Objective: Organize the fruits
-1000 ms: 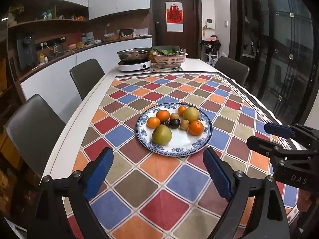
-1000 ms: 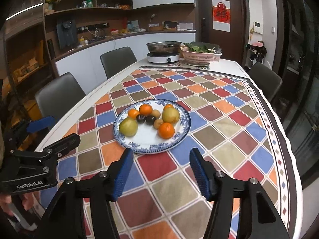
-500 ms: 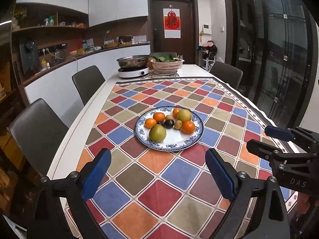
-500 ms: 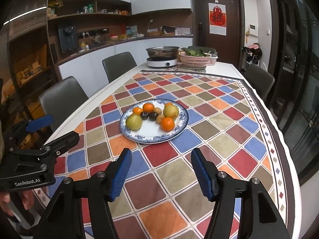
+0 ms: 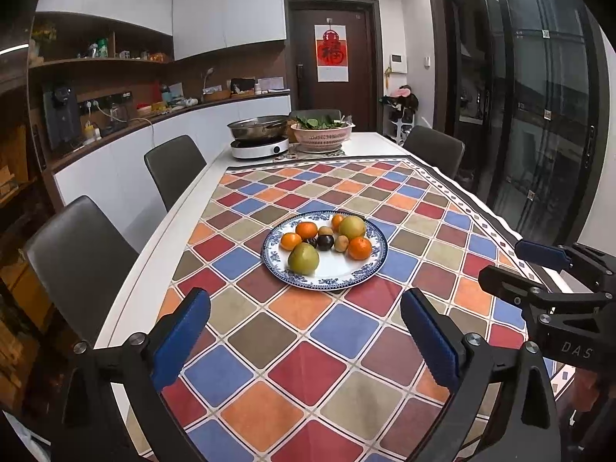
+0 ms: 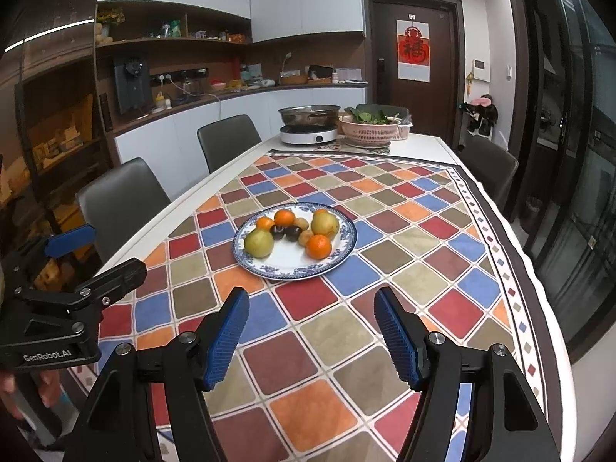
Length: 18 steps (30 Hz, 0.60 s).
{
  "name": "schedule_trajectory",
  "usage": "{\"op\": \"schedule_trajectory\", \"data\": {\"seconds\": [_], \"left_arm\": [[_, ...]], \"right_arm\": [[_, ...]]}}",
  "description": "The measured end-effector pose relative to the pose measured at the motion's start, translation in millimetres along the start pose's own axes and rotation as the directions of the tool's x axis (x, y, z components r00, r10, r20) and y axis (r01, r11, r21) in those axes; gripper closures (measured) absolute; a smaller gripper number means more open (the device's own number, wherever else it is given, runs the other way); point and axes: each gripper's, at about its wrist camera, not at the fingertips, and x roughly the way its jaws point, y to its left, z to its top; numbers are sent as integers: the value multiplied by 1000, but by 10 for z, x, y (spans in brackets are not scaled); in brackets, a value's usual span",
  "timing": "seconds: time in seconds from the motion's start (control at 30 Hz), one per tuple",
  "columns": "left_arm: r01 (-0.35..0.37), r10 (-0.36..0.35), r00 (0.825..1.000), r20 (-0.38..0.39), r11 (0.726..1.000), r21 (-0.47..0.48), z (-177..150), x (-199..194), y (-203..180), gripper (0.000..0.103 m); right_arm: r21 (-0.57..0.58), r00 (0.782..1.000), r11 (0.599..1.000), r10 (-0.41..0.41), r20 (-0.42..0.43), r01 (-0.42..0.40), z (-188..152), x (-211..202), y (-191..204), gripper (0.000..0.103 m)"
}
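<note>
A blue-and-white plate (image 5: 335,275) (image 6: 292,265) sits on the checkered tablecloth with several fruits: two green pears (image 5: 304,258) (image 6: 258,243), several oranges (image 5: 360,248) (image 6: 318,246), dark plums (image 5: 325,241) and small brown kiwis. My left gripper (image 5: 304,337) is open and empty, held back from the plate over the near cloth. My right gripper (image 6: 312,340) is open and empty, also short of the plate. Each gripper shows at the edge of the other's view.
A hot pot on an induction cooker (image 5: 260,140) and a pink basket of greens (image 5: 321,134) stand at the table's far end. Grey chairs (image 5: 77,254) line the left side, one (image 5: 435,148) at the far right. Counter and shelves run along the left wall.
Both grippers have pulled back and up from the plate, so it looks smaller and farther. The fruits have not moved. Both grippers stay open.
</note>
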Motion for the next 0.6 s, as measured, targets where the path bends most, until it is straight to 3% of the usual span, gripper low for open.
{"op": "schedule_trajectory", "data": {"seconds": [0.6], "left_arm": [[2,-2,1000,-4,1000,-6,-17,-125,6,0]], "right_arm": [[0,1000,1000,-6,4,6,-22,-34,2,35]]}}
